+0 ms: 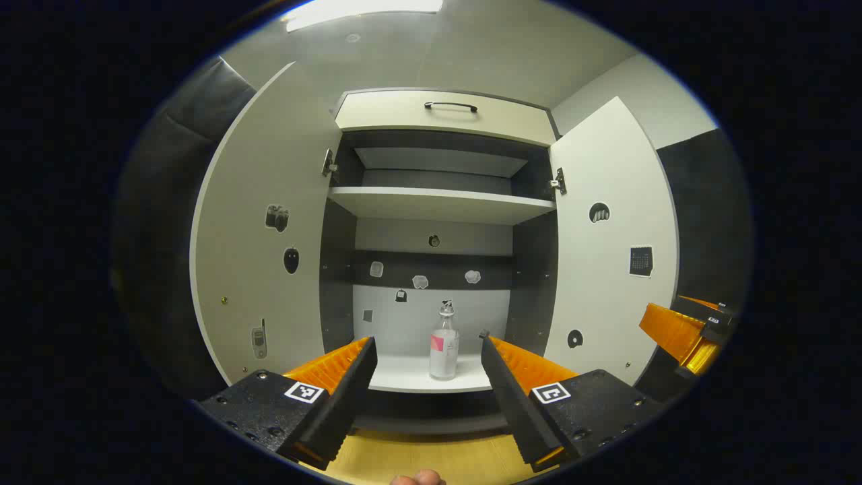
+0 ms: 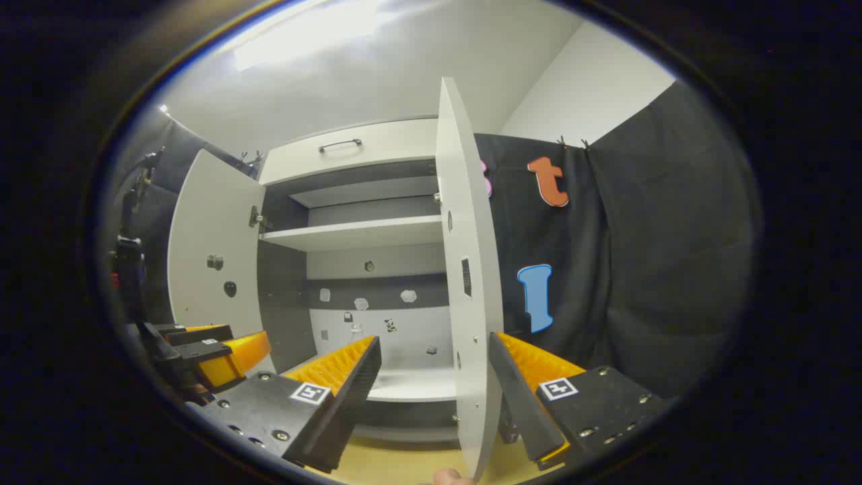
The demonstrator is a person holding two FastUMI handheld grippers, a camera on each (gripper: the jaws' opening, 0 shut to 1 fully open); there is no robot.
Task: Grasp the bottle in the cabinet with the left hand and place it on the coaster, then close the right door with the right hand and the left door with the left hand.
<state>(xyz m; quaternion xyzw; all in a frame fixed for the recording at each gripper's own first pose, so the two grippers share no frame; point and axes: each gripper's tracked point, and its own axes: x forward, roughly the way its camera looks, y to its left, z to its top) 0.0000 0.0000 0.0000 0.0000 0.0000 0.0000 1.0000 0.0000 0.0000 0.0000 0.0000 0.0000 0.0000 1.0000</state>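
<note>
Bottle (image 1: 444, 345) is seen upright on the lower shelf (image 1: 411, 374) of the cabinet, centred between the spread fingers of the left gripper (image 1: 427, 350) — nothing held, evidently lined up for the reach. Both doors are swung wide. The right gripper (image 2: 434, 357) is also spread and empty, straddling the right door (image 2: 471, 283) edge-on — judged staged for the close.

a ceiling light (image 1: 363, 10) glares white at the top of the left gripper view, and a softer washed-out patch spreads over the ceiling in the right gripper view. the cabinet (image 1: 441, 202) is evenly lit, dimmer under its shelf (image 1: 441, 204). fisheye bending curves both doors near the edges. focus is fairly sharp; the far bottle (image 1: 444, 343) looks small and slightly soft.
</note>
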